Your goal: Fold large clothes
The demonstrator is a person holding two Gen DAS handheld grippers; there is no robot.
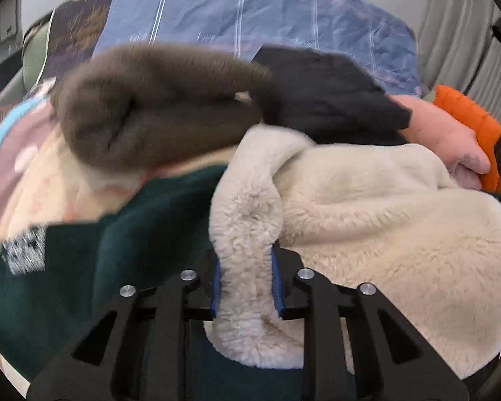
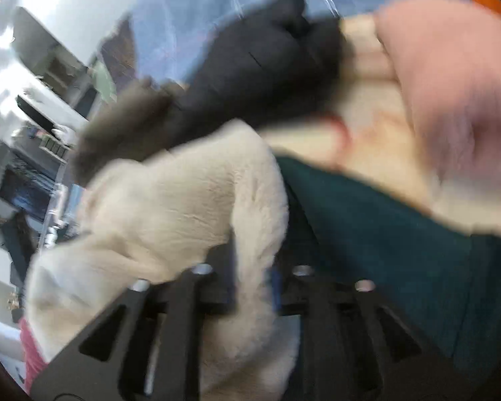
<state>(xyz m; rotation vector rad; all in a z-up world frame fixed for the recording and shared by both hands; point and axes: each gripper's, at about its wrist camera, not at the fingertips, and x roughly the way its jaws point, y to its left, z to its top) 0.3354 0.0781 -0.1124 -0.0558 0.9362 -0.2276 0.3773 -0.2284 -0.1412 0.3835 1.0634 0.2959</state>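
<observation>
left gripper (image 1: pixel 247 284): closed on a fold of the cream fleece (image 1: pixel 367 207) | right gripper (image 2: pixel 254 287): pinches the fleece too, view blurred | fleece lies over green cloth (image 1: pixel 83 267) on the bed (image 1: pixel 284 23)

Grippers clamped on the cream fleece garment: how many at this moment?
2. The left gripper has its jaws shut on a thick fold of the cream fleece garment. The right gripper pinches another fold of it, though that view is blurred.
</observation>
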